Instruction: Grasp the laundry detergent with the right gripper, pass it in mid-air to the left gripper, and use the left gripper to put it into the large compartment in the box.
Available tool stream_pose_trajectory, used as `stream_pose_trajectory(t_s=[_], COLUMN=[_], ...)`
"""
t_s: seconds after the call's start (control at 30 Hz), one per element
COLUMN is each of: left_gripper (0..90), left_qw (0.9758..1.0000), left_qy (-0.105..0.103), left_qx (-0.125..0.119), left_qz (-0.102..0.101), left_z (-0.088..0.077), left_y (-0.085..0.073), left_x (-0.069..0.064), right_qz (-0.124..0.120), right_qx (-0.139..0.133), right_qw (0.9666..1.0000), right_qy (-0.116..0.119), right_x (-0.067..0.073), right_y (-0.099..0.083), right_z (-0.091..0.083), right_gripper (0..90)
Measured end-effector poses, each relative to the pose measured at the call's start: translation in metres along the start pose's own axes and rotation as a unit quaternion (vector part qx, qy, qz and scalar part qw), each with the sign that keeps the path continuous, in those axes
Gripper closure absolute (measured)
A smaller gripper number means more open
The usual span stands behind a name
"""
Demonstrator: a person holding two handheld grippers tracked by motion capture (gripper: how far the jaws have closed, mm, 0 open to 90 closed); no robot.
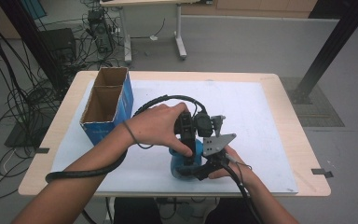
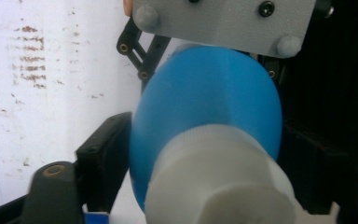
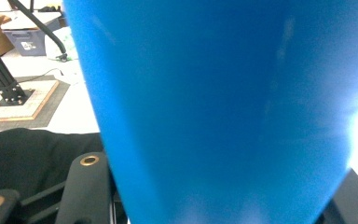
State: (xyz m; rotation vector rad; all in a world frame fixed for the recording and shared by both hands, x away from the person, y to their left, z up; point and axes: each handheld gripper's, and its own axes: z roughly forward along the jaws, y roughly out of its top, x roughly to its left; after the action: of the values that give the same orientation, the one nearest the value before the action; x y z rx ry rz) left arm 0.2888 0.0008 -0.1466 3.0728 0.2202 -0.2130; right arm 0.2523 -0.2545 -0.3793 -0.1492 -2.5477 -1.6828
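The high view is evenly lit, a bit soft, shadows barely thrown on the tabletop (image 1: 261, 102). Up close, the blue bottle (image 3: 214, 107) is badly blurred, and glare is blown out at the right gripper view's right edge.

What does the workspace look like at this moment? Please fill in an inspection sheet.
Surface: wooden table with a white mat on it; brown marks on the mat in the left gripper view.
Job's things: blue bottle with a white cap, near the front edge.
Clutter: open blue cardboard box with two compartments, at the left rear of the mat.
Grippers: right gripper shut on the bottle's body; left gripper above it, jaws either side of the cap, contact not clear.
Cables: one trails from each gripper; a tangle on the floor at left.
Surroundings: grey floor, another table's legs, black frame posts.
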Motion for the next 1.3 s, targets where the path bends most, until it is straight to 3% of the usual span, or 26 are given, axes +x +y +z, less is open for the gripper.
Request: stream_pose_trajectory(t_s=[0.17,1.3], left_gripper=[34.9,35.8], left_qw=[1.0,0.9999], left_qy=[0.0,0.013], left_qx=[0.003,0.007], left_qz=[0.001,0.005], left_z=[-0.0005,-0.0027], left_y=[-0.0002,0.0048], left_x=[0.0003,-0.0065], right_qz=[-0.001,0.001], right_qx=[0.0,-0.011], right_qw=[1.0,0.9999], right_qy=[0.001,0.003], right_x=[0.0,-0.0006], right_y=[0.0002,-0.0032], right_z=[0.0001,-0.0012], right_gripper=[42.2,42.2])
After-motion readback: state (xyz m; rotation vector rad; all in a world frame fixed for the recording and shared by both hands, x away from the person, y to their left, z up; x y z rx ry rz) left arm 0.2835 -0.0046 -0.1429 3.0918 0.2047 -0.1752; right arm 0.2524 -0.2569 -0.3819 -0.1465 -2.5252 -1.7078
